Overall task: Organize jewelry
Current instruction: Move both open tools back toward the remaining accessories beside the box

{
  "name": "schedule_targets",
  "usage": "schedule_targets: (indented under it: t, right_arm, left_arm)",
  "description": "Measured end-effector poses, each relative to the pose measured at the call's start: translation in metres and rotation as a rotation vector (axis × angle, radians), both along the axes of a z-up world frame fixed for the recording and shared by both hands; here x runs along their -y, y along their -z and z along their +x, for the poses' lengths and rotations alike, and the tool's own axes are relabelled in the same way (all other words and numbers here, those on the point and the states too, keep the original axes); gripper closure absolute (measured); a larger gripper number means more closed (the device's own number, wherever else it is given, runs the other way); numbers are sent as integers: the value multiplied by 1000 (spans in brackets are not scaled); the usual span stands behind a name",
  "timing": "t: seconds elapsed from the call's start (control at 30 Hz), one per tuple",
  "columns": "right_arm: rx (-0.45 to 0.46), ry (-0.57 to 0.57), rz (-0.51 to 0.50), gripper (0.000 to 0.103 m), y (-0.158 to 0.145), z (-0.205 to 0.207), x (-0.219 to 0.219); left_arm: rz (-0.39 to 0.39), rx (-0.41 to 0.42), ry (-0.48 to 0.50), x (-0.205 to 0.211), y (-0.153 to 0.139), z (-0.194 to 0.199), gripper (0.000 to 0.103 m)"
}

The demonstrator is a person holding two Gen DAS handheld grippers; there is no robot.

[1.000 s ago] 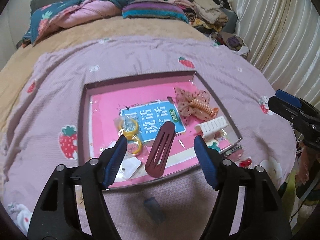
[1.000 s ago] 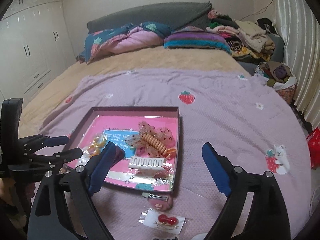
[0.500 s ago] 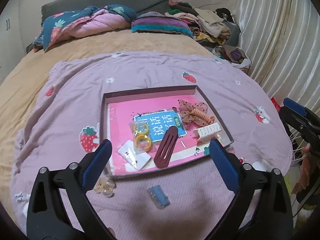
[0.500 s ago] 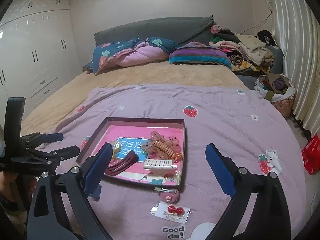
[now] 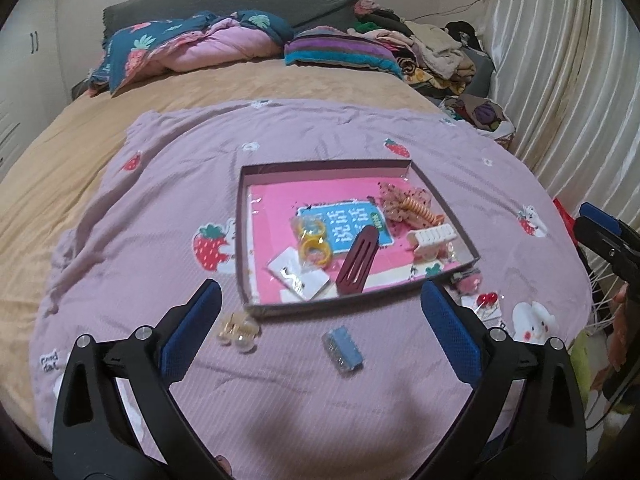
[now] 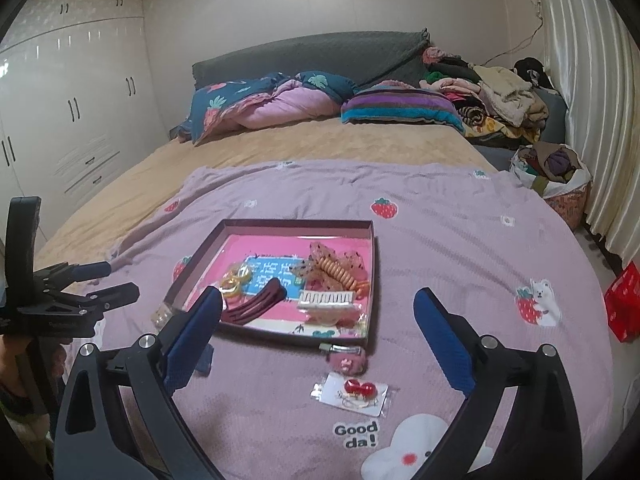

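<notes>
now both your left gripper [image 5: 320,322] and right gripper [image 6: 318,324] gape empty; next, pick the blue clip [image 5: 343,347] outside the tray [image 5: 242,236]

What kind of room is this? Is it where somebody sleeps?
Yes, it looks like a bedroom. There's a big bed with a grey headboard, a rumpled quilt and a striped pillow on it, and tall white wardrobe doors along the wall.
</notes>
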State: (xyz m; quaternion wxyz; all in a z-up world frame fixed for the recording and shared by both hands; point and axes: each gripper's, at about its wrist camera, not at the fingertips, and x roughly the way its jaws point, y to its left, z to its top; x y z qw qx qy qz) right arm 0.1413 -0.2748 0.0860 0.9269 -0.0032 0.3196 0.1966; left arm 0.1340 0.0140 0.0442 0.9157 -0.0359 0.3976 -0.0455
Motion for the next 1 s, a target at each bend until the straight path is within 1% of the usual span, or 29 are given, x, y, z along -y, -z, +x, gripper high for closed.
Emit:
schedule_targets:
  t: [0.33,0.5,1.0]
  right_arm:
    - [-46,11,1,7,21,-15,6]
    - [-56,16,-3,7,29,-23,11]
    - [-143,38,-3,7,73,-39,31]
  left_arm:
    - [-7,-26,-35,-12,17,-21,10]
    - [-1,-41,-26,-7,25,-27,10]
    - [25,-102,10,15,54,-36,10]
